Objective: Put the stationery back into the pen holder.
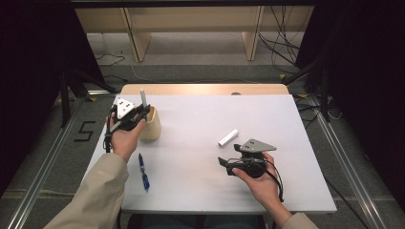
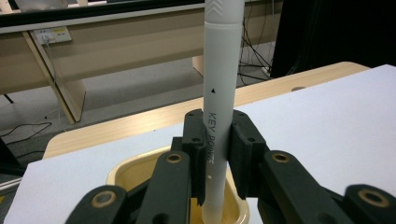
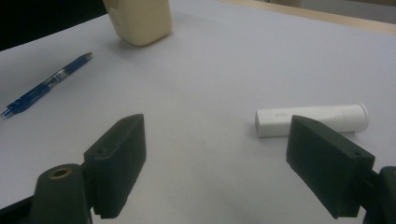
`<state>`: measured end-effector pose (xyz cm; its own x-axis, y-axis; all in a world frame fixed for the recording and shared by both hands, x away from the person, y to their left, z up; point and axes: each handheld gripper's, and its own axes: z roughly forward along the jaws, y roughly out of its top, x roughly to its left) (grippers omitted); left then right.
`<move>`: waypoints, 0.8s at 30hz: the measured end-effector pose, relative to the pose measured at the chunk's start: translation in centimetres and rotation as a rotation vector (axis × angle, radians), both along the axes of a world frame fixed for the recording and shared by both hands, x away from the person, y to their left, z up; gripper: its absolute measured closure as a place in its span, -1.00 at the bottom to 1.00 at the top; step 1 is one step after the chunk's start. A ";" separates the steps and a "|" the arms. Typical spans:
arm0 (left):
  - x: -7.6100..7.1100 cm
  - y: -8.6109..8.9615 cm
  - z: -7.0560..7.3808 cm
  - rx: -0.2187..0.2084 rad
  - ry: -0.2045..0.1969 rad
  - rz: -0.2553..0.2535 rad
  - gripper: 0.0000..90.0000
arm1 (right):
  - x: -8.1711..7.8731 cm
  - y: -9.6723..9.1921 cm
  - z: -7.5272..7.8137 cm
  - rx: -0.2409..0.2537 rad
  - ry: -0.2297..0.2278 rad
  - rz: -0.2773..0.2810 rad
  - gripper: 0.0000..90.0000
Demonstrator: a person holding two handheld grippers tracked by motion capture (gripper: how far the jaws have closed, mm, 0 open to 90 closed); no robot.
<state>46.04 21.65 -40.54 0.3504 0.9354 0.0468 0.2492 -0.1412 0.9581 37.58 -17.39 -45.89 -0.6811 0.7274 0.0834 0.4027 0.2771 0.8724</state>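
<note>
Left gripper [image 2: 215, 154], raised over the cup [image 2: 126, 173], clamps the upright white marker [image 2: 219, 93].

We count: one white marker [image 2: 219, 107], upright; one white cap [image 1: 228, 137], lying flat; one blue pen [image 1: 143, 171]; one cream cup [image 1: 152, 125]; one table [image 1: 200, 119]; two grippers, left [image 1: 138, 114] and right [image 1: 224, 163].
</note>
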 end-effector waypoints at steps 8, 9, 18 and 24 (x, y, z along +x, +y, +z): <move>0.2 0.2 -0.8 0.002 0.019 0.009 0.73 | 0.0 0.0 -0.1 0.001 0.001 0.002 -0.53; 0.2 0.2 -0.9 0.002 0.020 0.011 0.73 | 0.0 0.0 -0.2 0.000 0.005 0.004 -0.53; 0.3 0.4 -1.6 0.012 0.039 0.016 0.73 | 0.0 0.1 -0.2 -0.002 0.007 0.006 -0.53; 0.4 0.5 -2.0 0.019 0.053 0.018 0.73 | 0.0 0.2 -0.3 -0.004 0.012 0.007 -0.53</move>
